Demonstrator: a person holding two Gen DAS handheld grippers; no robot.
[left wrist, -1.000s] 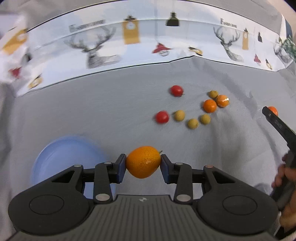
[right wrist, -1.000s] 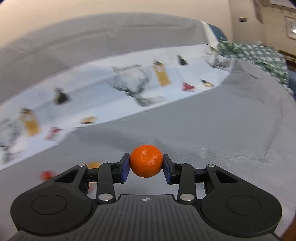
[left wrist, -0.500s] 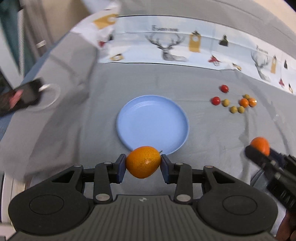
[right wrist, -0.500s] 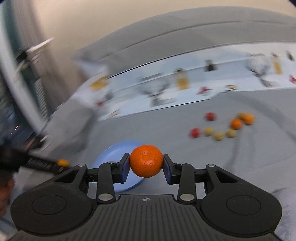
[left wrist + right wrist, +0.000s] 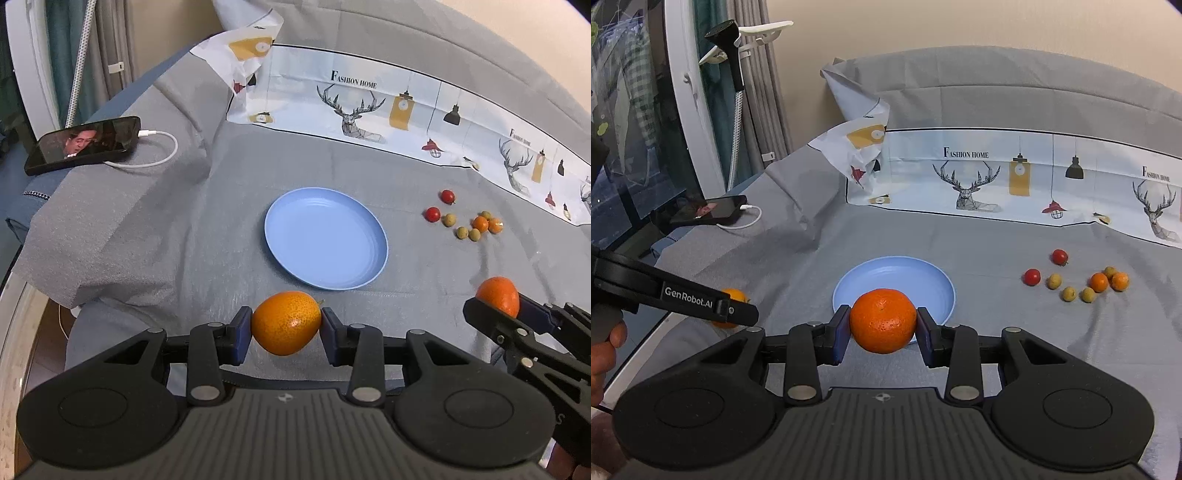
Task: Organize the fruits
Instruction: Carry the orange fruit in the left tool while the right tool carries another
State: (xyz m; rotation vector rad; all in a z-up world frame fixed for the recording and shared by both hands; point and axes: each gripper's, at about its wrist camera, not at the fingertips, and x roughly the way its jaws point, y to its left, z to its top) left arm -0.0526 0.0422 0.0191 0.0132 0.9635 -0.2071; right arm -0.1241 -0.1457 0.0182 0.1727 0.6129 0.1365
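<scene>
My left gripper (image 5: 285, 326) has its jaws clamped on an oval orange fruit (image 5: 285, 322); my right gripper (image 5: 882, 330) grips a mandarin (image 5: 882, 320). Both hang near the blue plate (image 5: 295, 225) on the bed.

Smooth matt blue plate (image 5: 376, 254), grey woven cloth (image 5: 184, 229), dimpled glossy orange (image 5: 286, 326)

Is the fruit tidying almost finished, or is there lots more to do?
Just started. The blue plate holds no fruit yet. In hand: the left gripper clamps a yellow-orange fruit, and the right gripper clamps a mandarin. Left: the small fruits, red, yellowish and orange, lie on the grey cloth to the plate's right.
</scene>
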